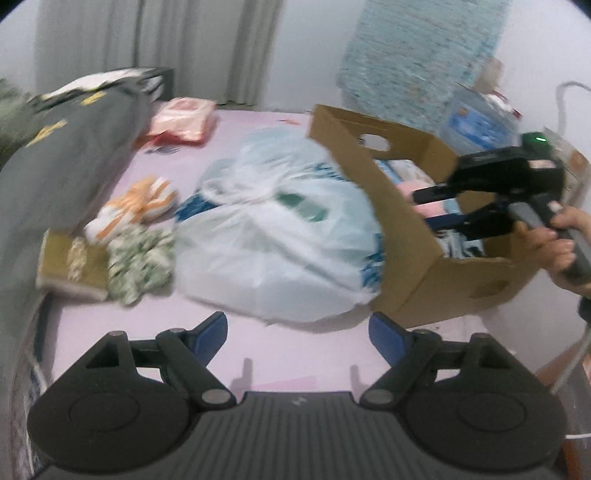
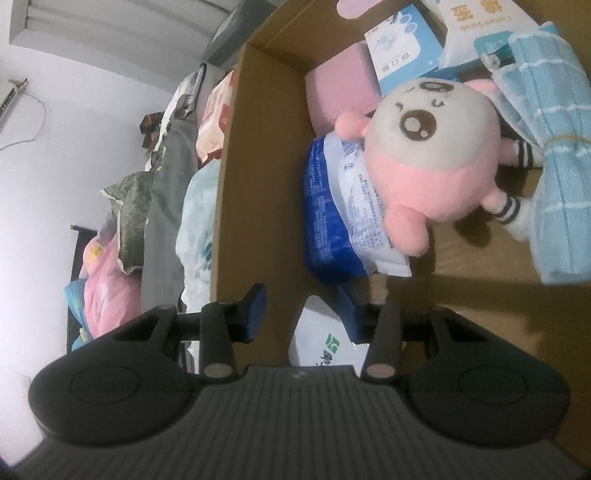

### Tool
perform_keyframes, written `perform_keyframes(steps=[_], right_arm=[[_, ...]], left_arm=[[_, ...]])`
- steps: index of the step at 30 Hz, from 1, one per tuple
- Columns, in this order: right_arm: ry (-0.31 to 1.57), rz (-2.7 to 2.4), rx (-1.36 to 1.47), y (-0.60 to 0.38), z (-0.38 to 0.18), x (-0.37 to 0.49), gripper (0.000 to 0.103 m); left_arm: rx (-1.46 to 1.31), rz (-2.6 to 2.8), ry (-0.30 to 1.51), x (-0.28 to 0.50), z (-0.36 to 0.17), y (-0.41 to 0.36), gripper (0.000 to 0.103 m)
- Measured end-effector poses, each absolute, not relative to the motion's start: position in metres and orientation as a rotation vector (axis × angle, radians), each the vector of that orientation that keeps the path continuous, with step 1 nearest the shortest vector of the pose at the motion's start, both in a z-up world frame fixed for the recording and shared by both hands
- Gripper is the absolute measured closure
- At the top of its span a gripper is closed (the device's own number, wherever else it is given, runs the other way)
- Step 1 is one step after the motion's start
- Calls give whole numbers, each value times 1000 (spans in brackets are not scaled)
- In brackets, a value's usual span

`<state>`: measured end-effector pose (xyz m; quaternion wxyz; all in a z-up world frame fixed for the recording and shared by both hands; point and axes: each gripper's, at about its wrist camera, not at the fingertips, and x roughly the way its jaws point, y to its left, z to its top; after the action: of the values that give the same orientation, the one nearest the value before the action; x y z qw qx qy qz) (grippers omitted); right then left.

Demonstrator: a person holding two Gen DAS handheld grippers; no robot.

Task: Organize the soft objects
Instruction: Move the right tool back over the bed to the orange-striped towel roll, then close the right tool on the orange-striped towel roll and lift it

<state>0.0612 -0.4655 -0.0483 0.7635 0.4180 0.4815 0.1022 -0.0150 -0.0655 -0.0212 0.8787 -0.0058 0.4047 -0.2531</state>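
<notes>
**Empty tongs, loose pile waiting**

My left gripper [image 1: 298, 338] hangs wide open over the pink sheet, holding nothing. My right gripper [image 2: 302, 308] sits part open inside the cardboard box [image 1: 402, 236], pads clear of everything, above the pink plush doll [image 2: 432, 162]. The crumpled cloths [image 1: 136, 236] lie left of the slippery plastic bag [image 1: 273, 229]; limp fabric could slide from smooth pads or snag on the bag.

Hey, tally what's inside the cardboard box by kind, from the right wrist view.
Plush toy: 1
Blue towel roll: 1
Pink foam block: 1
Blue-and-white soft packs: 1
Small printed packets: 2
Total: 6 visible; the box may hide more.
</notes>
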Motion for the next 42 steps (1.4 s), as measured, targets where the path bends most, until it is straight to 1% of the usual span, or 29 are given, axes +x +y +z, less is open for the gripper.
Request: perform_keyframes(steps=[6,12,16,20,23,26,27,29,30,37,42], right_arm=[[963,224,848,-464,-17,48,59],[898,288,749,-436,27,42,59],[901,381,736,-401,48,50,59],[955,489,751,-352,53,73,59],[1017,543,773,-311,47,101,59],[1102,559,785,-271,29,137,59],[1141,558,799,-259,19,152,59],[1212,530,823,-239,0,177,59],[1243,509,824,-229,-9,189,59],[1383,371,775,-194,-59,245,59],[1428,300,769,-190,-75,259,59]], left_arm=[[-52,-416,797,-19,-27,-38,18],[-43,-292,709,-22,-28,-21,19],[39,-220,626,-20,-25,-18,19],[211,-146,524,-6,-21,-23,19],[334,-107,469,15,-21,-29,19],[381,-115,461,44,-24,-29,20],[381,-131,478,55,-25,-29,22],[379,-184,531,78,-29,-28,37],[383,-201,550,85,-33,-29,38],[465,-224,658,133,-65,-37,38],[482,-223,747,158,-87,-41,38]])
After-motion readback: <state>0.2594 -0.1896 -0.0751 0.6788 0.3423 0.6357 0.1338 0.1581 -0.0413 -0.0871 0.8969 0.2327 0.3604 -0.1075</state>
